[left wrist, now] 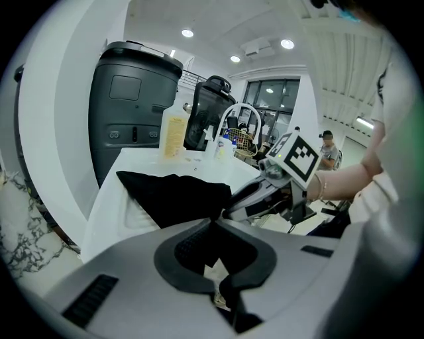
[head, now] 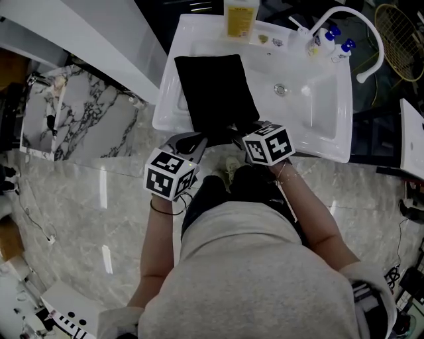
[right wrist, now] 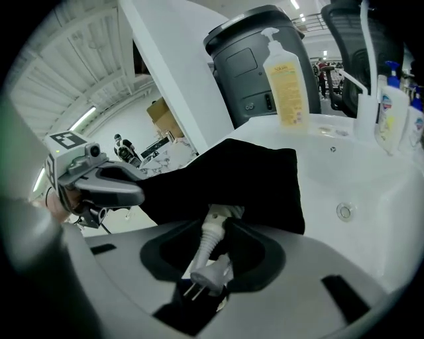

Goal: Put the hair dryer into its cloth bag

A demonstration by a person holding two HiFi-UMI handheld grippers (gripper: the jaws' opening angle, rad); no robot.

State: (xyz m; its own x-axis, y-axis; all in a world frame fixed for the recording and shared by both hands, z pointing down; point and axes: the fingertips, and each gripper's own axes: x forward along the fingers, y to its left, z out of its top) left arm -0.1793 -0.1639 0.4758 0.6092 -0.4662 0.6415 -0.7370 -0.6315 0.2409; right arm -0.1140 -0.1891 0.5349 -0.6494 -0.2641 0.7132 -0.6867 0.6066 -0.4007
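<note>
The black cloth bag (head: 215, 89) lies flat over the left part of the white sink (head: 328, 122), its near end hanging toward me. My left gripper (head: 201, 141) is shut on the bag's near edge (left wrist: 172, 192). My right gripper (head: 240, 134) sits just to the right, at the same edge. In the right gripper view a white power plug (right wrist: 211, 275) lies between its jaws, with the tips (right wrist: 222, 222) pinching the plug's ribbed neck where it leaves the bag (right wrist: 232, 179). The hair dryer's body does not show.
A yellow soap bottle (head: 240, 20) stands at the sink's back rim, small blue-capped bottles (head: 331, 36) and a white arched faucet (head: 368, 40) at the back right. The drain (head: 281, 89) lies beside the bag. A dark grey bin (left wrist: 132, 112) stands behind the sink.
</note>
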